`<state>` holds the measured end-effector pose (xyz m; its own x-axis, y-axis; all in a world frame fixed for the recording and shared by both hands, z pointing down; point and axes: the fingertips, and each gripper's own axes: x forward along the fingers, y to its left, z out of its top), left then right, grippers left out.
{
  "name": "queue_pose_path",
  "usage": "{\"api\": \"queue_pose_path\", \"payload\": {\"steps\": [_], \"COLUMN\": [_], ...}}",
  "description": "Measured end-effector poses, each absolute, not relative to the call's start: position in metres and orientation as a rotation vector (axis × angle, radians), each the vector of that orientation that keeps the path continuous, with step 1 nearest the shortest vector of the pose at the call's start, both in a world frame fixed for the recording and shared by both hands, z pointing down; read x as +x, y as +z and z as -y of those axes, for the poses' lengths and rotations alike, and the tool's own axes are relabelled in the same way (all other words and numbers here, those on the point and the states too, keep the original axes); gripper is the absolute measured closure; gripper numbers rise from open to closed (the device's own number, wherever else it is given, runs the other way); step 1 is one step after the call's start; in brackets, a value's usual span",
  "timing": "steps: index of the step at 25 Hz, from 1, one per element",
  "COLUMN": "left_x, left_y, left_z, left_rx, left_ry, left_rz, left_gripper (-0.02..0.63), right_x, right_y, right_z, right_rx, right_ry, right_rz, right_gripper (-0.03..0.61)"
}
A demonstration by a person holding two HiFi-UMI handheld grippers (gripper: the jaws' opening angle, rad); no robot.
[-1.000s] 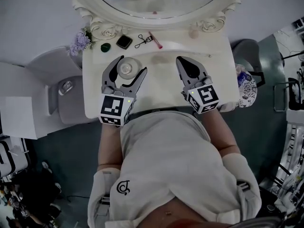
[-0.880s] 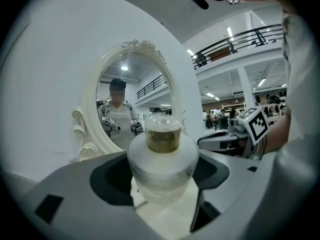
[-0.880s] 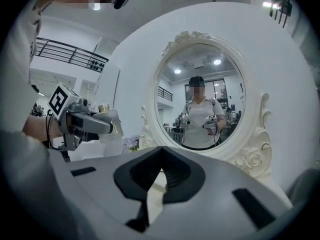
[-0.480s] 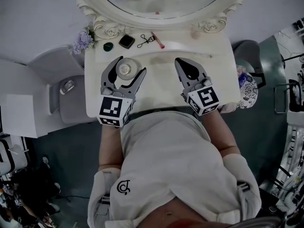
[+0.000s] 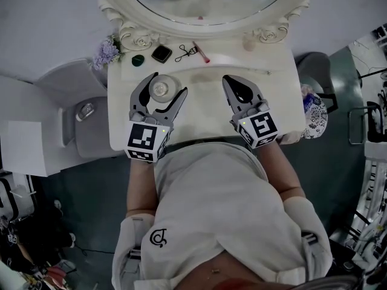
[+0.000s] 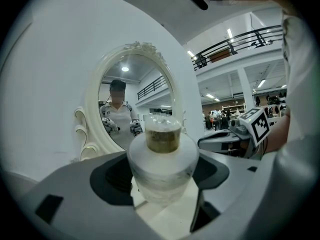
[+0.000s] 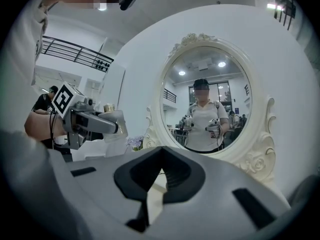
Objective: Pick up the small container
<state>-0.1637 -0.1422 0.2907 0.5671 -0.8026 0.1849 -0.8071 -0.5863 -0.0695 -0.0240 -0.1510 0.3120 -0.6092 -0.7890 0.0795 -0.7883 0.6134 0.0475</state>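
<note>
While the oval white-framed mirror (image 5: pixel 136 39) is cut off at the head view's top edge, one small frosted round container with a gold-brown cap (image 6: pixel 162 156) is seen clamped between the left gripper's (image 5: pixel 167 83) jaws, over the white dressing table (image 5: pixel 278 95). Its underside is hard to make out. The right gripper (image 5: pixel 233 84) is clenched on nothing. One black square compact (image 5: pixel 158 54) and one pink stick (image 5: pixel 200 51) are counted.

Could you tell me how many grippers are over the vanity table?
2. The left gripper, at the left of the table, grips the small container; the right gripper, at the right, has its jaws together and empty.
</note>
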Motion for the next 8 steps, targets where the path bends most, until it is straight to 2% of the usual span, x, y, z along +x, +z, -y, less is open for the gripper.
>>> {"api": "queue_pose_path", "payload": {"steps": [8], "left_x": [-0.1645], "left_y": [0.2937], "left_z": [0.1448], "left_rx": [2.768], "left_ry": [0.307], "left_rz": [1.401], "left_gripper": [0.267], "right_x": [-0.0278], "right_y": [0.311], "right_z": [0.1511], "right_rx": [1.34], "right_ry": [-0.028], "right_rz": [2.743], "right_gripper": [0.574]}}
